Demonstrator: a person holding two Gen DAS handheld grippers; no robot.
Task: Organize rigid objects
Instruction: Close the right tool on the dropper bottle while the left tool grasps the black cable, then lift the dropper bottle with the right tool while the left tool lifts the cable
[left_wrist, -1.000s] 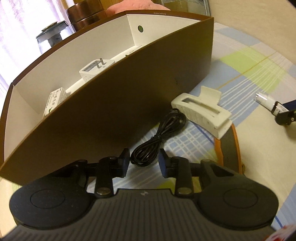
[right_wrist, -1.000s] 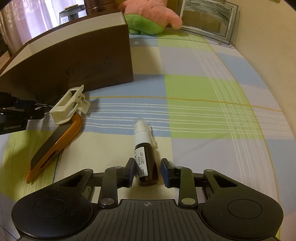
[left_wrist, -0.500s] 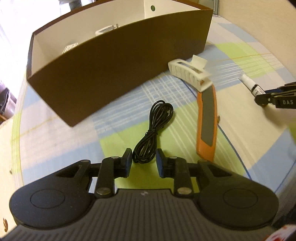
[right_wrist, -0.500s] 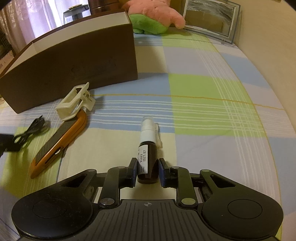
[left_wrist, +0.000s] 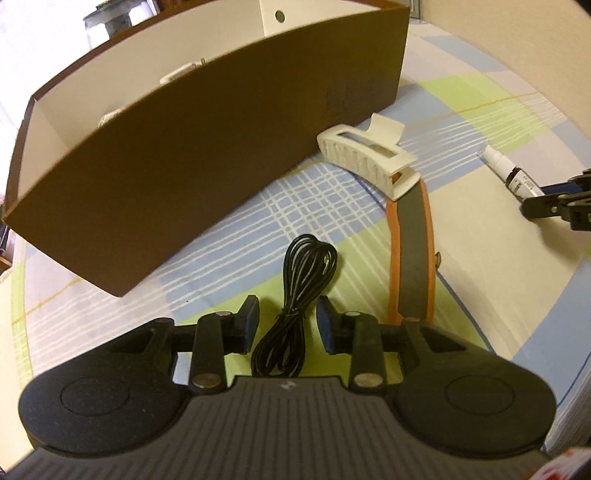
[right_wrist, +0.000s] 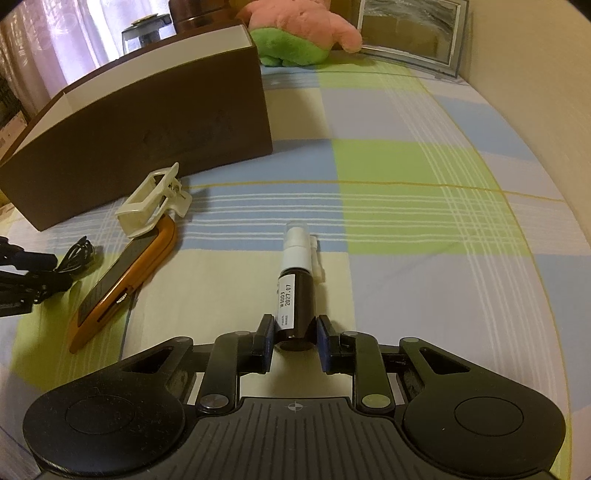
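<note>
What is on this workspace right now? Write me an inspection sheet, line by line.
Surface: checked cloth, flat.
Job's things: brown box, open top, small white items inside; white clip resting on the end of an orange phone; small dark bottle lying on its side.
Clutter: plush toy and picture frame at the far edge.
Grippers: left gripper open around the cable; right gripper shut on the bottle's base.
Cables: coiled black cable on the cloth.
Surroundings: curtain, glass jar behind the box.
</note>
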